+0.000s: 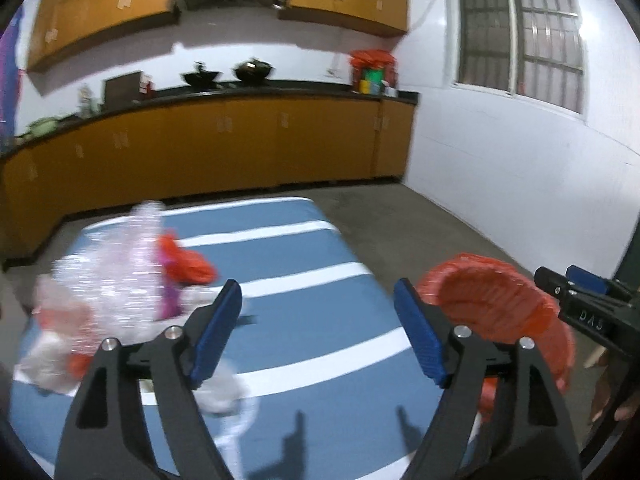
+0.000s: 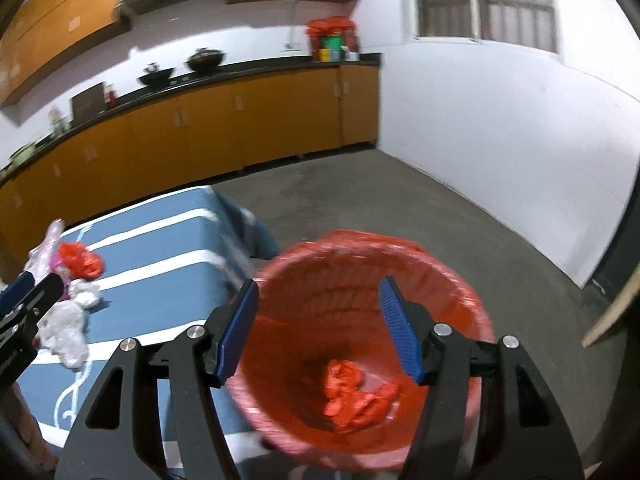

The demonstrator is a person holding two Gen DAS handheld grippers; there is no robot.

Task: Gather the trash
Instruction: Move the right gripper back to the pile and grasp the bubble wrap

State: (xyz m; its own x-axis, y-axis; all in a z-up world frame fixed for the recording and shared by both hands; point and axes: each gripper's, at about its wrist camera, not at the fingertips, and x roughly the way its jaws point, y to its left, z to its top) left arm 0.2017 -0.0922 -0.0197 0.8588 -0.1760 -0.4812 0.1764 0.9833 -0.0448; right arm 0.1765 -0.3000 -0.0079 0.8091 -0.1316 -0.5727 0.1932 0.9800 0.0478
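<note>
Lying left of left tool [image 1: 318, 330], trash pile [image 1: 120, 280], untouched

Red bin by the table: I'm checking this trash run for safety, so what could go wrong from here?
1. The red-lined bin stands off the table's edge; carried trash may drop on the floor.
2. The trash pile is loose plastic; the open left gripper may pinch only part of it.
3. The right gripper hangs over the bin, and could snag its liner.

The trash pile [image 1: 120, 292] on the striped table [image 1: 304, 312] is smeared by motion blur, its pieces hard to separate. The red-lined bin [image 2: 360, 320] is blurred too; its lower rim hides behind the gripper frame.
</note>
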